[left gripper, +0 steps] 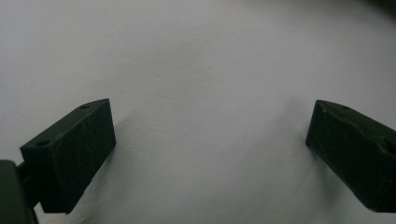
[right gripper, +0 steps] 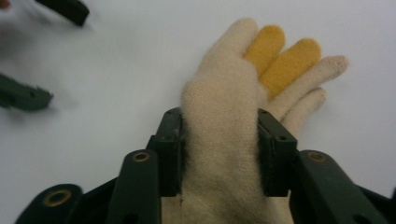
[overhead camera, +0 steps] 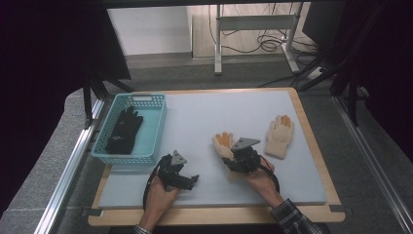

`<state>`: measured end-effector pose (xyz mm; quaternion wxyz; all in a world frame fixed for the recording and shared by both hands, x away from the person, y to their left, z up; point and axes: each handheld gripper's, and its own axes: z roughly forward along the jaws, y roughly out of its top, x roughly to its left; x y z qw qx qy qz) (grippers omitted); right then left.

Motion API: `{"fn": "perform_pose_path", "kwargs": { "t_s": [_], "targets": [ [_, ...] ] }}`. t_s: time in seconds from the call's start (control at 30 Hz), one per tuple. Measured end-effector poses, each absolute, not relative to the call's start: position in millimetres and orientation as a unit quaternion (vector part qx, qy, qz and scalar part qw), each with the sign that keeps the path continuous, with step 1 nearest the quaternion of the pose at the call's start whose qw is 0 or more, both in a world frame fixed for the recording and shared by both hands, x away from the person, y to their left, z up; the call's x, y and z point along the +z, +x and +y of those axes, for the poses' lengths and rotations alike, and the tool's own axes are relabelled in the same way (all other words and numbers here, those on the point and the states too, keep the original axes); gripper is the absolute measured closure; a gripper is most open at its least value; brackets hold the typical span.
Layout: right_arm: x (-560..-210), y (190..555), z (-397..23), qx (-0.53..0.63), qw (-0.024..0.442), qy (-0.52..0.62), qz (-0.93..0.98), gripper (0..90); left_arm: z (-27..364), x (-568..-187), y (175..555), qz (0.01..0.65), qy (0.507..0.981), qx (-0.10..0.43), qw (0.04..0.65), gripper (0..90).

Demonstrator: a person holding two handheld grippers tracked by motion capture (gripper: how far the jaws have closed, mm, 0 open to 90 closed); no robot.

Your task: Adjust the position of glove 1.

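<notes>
job: looks like sorting gloves into the basket [overhead camera: 144,157], judging from what lies where
done: black glove [overhead camera: 124,130] already lies inside the basket, flat on its floor
in hand: cream glove [right gripper: 224,140] with orange fingers, pinched across its cuff end by the right gripper [right gripper: 219,154]; jaws press on both sides of the knit, fingers of the glove point away from the camera
glove position: on the mat near the middle front, just ahead of the right hand [overhead camera: 260,178]; in the high view it shows at [overhead camera: 223,145], well apart from the basket
left: second cream glove [overhead camera: 280,135] lies untouched on the mat to the right, fingers pointing to the far edge
left gripper: [left gripper: 210,154] jaws spread wide, nothing between them, hovering low over bare mat; in the high view it sits at [overhead camera: 194,179], just beside the basket's near right corner
progress: my read, one of three in, one gripped, one waiting; carry to the basket and release not yet done
surface: pale grey-blue mat [overhead camera: 204,117] on a wooden board [overhead camera: 319,161], bare apart from the gloves and the basket
basket: light blue plastic, slotted walls, at the left edge of the mat
room: grey carpet around the board, metal rail [overhead camera: 73,165] along the left, desk legs and loose cables [overhead camera: 265,41] at the back, dark curtains both sides
</notes>
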<state>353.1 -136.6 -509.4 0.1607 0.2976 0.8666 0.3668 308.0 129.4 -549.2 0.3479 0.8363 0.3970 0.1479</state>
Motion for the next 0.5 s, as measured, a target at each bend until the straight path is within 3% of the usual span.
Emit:
{"fn": "perform_pose_path", "kwargs": {
  "t_s": [0.13,0.27,0.37,0.5],
  "targets": [
    [-516.9,345.6,-131.0,0.366,0.161,0.289,0.87,39.3,129.3,-549.3,308.0,0.397,0.836,0.148,0.349,1.9],
    [-501.2,344.9,-136.9,0.376,0.155,0.289,0.866,33.1,129.4,-549.2,308.0,0.397,0.836,0.148,0.348,1.9],
    [-490.7,346.1,-151.8,0.384,0.159,0.296,0.86,34.1,129.5,-549.2,308.1,0.396,0.837,0.148,0.348,1.8],
    [-491.7,349.5,-173.6,0.376,0.15,0.313,0.859,51.1,129.5,-549.2,308.0,0.397,0.836,0.148,0.348,1.9]
  ]
}}
